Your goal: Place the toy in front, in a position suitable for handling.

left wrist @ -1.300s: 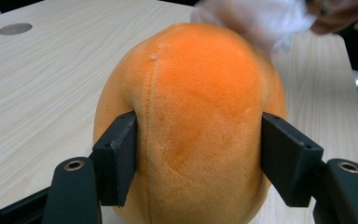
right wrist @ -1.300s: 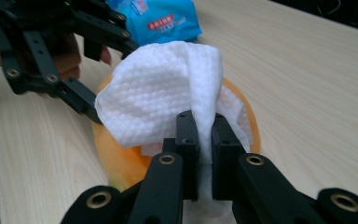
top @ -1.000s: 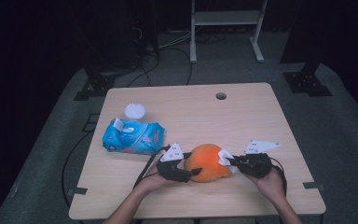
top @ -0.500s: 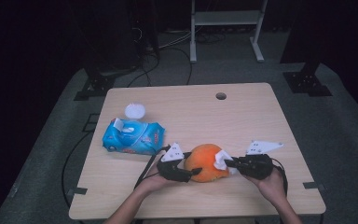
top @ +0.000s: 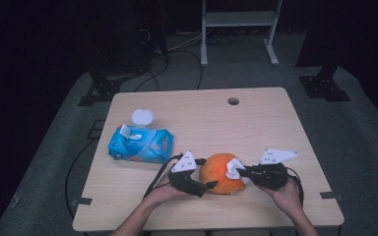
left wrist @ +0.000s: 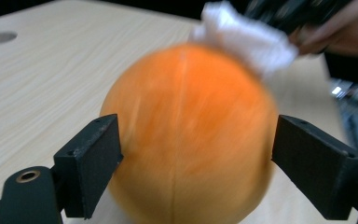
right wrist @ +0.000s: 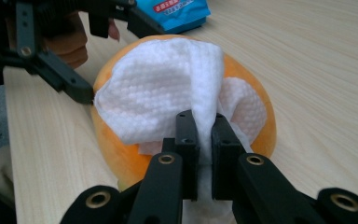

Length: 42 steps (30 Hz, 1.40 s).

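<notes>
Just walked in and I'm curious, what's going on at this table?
A person is wiping an orange ball near the table's front edge. The right tongs are shut on a white wipe draped over it. The left tongs have just been opening around the ball, their pads seemingly clear of it. A blue wipes pack lies to the left.

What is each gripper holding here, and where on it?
Right gripper pinches the white wipe at its bunched lower edge; left gripper straddles the orange ball, jaws just opened, not gripping.
</notes>
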Each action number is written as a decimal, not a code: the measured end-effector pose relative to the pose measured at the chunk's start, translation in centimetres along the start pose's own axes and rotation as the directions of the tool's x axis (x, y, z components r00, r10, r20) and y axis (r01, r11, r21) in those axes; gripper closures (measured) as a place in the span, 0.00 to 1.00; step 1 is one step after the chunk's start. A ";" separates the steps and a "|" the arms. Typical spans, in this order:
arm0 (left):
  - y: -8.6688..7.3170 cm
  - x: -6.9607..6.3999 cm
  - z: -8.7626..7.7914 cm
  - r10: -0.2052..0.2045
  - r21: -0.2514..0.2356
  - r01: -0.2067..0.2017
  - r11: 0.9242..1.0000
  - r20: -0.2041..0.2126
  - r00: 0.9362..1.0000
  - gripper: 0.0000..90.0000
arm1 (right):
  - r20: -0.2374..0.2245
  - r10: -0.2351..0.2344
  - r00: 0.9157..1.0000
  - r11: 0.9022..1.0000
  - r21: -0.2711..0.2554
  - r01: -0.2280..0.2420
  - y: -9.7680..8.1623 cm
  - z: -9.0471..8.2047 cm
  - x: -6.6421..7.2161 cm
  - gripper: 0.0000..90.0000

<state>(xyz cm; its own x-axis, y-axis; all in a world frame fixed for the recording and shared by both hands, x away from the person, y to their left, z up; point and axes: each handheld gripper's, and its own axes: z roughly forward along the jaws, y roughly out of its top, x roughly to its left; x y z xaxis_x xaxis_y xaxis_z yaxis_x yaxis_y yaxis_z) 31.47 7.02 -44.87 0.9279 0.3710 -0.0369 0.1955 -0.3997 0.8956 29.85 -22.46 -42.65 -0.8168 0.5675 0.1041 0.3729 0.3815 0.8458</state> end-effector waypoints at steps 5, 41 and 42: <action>0.4 -0.2 -0.2 0.012 0.001 -0.012 1.000 -0.028 1.000 0.37 | 0.056 -0.042 0.998 0.999 -0.028 0.043 0.9 -0.4 1.0 0.93; 1.6 -1.7 0.6 0.021 -0.029 -0.022 0.999 -0.051 0.998 0.40 | 0.065 -0.156 0.986 0.986 -0.056 0.159 2.8 0.5 5.0 0.93; 1.7 -1.7 0.6 0.020 -0.029 -0.022 0.999 -0.052 0.998 0.40 | 0.080 -0.146 0.986 0.987 -0.057 0.151 2.8 0.4 4.7 0.93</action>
<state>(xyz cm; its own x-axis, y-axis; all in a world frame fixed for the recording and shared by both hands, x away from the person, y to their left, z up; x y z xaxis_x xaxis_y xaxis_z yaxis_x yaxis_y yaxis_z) 30.42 5.24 -43.55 0.9138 0.4061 0.0045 0.1657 -0.3829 0.9088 27.22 -18.48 -40.01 -0.8248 0.5620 -0.0623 0.2200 0.4204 0.8803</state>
